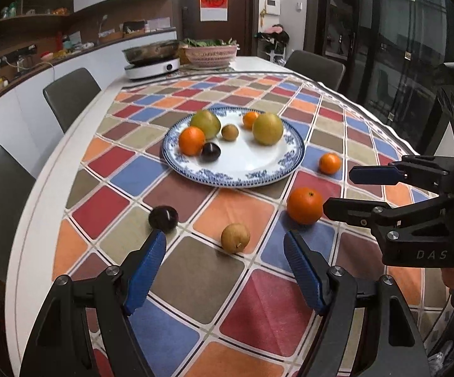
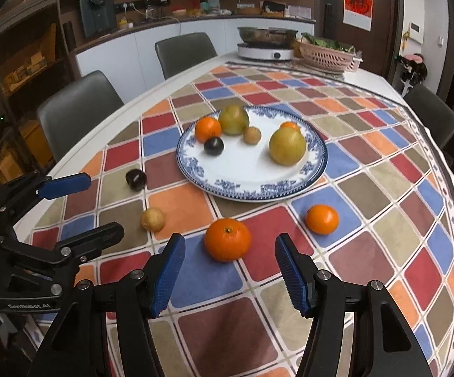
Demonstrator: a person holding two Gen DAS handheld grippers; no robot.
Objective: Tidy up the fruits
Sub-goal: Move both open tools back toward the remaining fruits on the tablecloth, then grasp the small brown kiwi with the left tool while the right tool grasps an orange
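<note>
Round orange, brown and dark purple fruits (image 2: 228, 244) are scattered beside the blue-rimmed white plate (image 2: 289, 185), nothing grasped by the released left gripper (image 1: 225, 262) and right gripper (image 2: 230, 265)

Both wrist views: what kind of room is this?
Most likely a home dining area open to a kitchen. A dining table with a checked cloth and chairs around it, a hotpot cooker at the far end, and a counter with shelves and small appliances behind.

A home dining kitchen.
Beyond the jaws: a worktop with a checked cloth (image 1: 242, 207), chairs (image 2: 79, 106), an induction cooker (image 1: 151, 67), cupboards.
</note>
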